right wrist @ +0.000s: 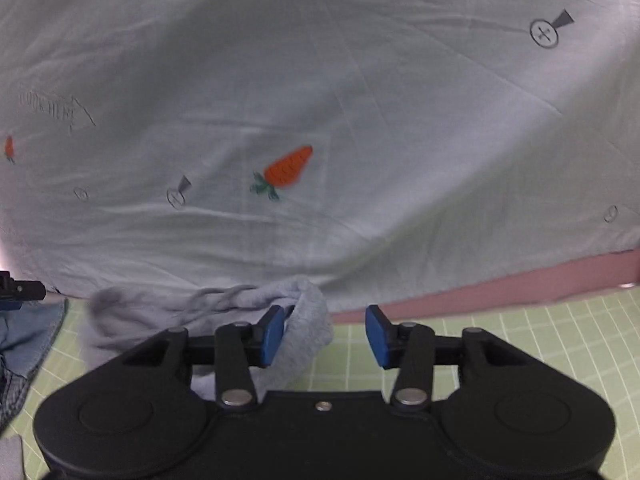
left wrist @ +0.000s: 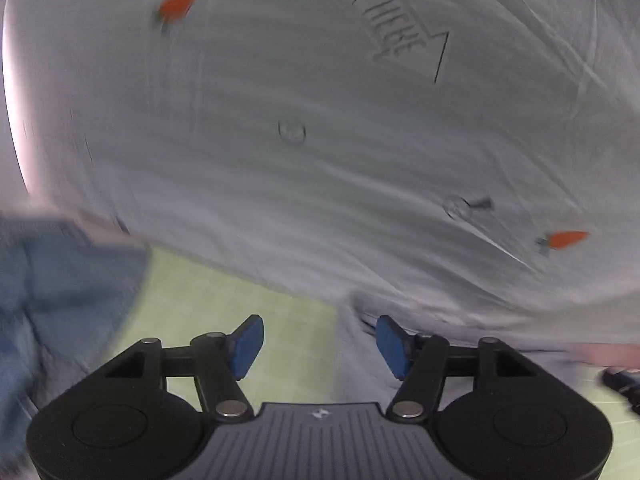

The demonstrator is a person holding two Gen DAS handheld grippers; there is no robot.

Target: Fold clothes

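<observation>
Here the right gripper [right wrist: 325, 334] is standing with its blue pads [right wrist: 273, 334] apart and nothing pressed between them. A crumpled grey garment [right wrist: 208, 312] is lying on the green grid mat [right wrist: 520, 344], bunched at about ten o'clock from the fingers; one fold of it is showing just beside the inner face of the left-hand pad, and whether it is touching that pad cannot be told.

The left gripper [left wrist: 320, 346] is likewise gaping wide and gripping nothing. The same grey garment [left wrist: 360, 352] is lying under and just beyond its right-hand pad [left wrist: 394, 346], while bare mat [left wrist: 240, 288] is showing at eleven o'clock.

This left view is smearing with motion, so the print on the pale sheet [left wrist: 320, 120] is hard to read. The garment's full outline is being cut off by both gripper bodies.

A blue denim piece [left wrist: 48, 288] is lying at nine o'clock in the left view and at the same edge [right wrist: 24, 332] in the right. The sheet [right wrist: 360, 100], printed with orange carrots [right wrist: 288, 168], is filling the background above a pink edge [right wrist: 500, 284].
</observation>
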